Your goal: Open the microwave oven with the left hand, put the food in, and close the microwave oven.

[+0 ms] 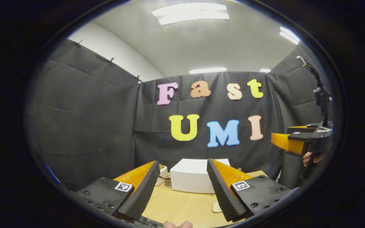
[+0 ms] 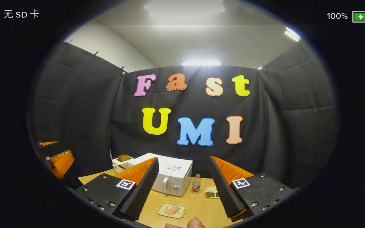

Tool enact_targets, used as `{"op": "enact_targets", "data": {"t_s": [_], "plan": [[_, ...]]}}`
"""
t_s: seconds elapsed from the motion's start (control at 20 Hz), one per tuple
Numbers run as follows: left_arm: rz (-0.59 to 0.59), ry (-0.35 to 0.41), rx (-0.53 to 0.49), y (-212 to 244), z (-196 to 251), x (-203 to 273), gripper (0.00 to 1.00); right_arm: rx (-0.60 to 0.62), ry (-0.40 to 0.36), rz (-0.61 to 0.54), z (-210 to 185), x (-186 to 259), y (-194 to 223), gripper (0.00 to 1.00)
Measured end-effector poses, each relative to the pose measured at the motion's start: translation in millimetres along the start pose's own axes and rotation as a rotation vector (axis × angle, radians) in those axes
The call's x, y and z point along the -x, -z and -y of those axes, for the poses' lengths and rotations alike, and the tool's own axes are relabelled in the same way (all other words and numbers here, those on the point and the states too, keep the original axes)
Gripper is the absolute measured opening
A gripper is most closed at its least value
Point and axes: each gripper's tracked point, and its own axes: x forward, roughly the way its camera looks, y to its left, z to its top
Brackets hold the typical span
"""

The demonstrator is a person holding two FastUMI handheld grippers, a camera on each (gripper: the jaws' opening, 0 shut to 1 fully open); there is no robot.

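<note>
We are holding the left tool (image 1: 182, 177) and right tool (image 2: 182, 177) wide apart and empty above the surface (image 2: 201, 205), where the microwave (image 2: 169, 177) is standing shut behind the food (image 2: 172, 209) on its tray (image 2: 162, 211).

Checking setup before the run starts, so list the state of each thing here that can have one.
microwave: door shut, upright on the table.
left claw: open, holding nothing.
right claw: open, holding nothing.
food: lying on a small tray, in front of the microwave.
bottle: upright, capped.
toaster: bread sticking up from the slot.
</note>
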Motion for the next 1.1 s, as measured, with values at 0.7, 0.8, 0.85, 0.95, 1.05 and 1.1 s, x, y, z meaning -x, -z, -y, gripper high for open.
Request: {"op": "enact_targets", "data": {"t_s": [0.7,0.8,0.85,0.95,1.05,1.1], "plan": [[-0.006,-0.007,-0.016,-1.6,13.2,-1.0,0.97,-0.005,-0.008,-0.009,13.6,-2.3,5.2,0.95],[-0.004,-0.010,-0.010,-1.4,17.1,1.8,0.97,0.000,-0.013,-0.001,16.1,0.0,1.5,0.95],[-0.006,-0.010,-0.008,-1.6,19.7,2.8,0.97,0.005,-0.016,0.004,18.4,1.6,0.0,0.95],[-0.015,-0.011,-0.008,1.6,25.2,1.6,0.97,0.017,-0.023,0.011,22.4,4.2,0.1,0.95],[-0.025,-0.007,-0.013,3.2,33.7,0.2,0.97,0.019,-0.021,0.014,31.5,6.6,0.8,0.95],[-0.024,-0.005,-0.017,3.2,38.5,0.4,0.97,0.015,-0.020,0.013,37.1,7.4,1.5,0.95]]}}
